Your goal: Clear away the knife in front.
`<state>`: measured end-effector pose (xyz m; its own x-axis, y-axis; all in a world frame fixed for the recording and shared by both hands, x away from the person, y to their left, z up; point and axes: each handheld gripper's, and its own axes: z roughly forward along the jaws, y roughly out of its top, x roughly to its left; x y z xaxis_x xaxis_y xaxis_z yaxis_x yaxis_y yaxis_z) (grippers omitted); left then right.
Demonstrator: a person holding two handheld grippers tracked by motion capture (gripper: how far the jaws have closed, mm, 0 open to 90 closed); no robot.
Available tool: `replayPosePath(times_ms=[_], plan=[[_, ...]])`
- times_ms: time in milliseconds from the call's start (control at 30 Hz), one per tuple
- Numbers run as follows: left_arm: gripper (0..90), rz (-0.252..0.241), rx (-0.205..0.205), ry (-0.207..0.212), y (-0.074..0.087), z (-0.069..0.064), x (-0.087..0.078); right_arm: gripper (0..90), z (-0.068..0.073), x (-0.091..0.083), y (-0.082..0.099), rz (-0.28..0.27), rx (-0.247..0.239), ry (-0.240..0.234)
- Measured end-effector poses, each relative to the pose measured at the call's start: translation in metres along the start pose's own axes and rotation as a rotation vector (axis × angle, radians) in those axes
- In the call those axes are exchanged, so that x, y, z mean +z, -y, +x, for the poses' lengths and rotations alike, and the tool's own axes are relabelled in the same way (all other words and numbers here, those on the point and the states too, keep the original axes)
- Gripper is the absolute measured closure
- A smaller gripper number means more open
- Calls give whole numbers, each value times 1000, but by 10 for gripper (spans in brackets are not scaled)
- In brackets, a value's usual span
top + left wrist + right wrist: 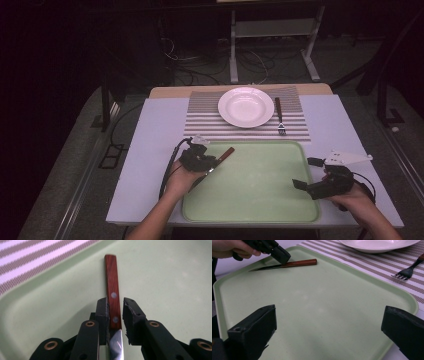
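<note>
A person's left gripper reaches down over a wooden-handled knife lying at the far left corner of a green tray. Its jaws straddle the handle where it meets the blade; one pad seems to touch the wood while a slim gap remains at the other, so a firm clamp cannot be confirmed. The right gripper waits with jaws wide apart and empty over the tray's right edge, likely steadying nothing yet, while its body hides the knife's blade tip from above.
</note>
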<state>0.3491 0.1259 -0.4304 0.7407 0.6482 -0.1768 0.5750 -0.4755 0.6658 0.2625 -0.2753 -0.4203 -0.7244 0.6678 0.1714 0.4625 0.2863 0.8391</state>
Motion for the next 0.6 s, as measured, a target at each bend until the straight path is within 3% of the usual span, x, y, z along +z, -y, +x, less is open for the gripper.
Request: replayPosePath(times_ms=[233, 433, 600], plan=[[893, -7, 25, 43, -12, -7, 11, 2, -1, 0, 1, 0, -1, -8], [895, 18, 59, 56, -15, -12, 22, 2, -2, 1, 1, -1, 2, -10], [895, 31, 64, 51, -14, -12, 25, 2, -1, 1, 1, 1, 4, -10]])
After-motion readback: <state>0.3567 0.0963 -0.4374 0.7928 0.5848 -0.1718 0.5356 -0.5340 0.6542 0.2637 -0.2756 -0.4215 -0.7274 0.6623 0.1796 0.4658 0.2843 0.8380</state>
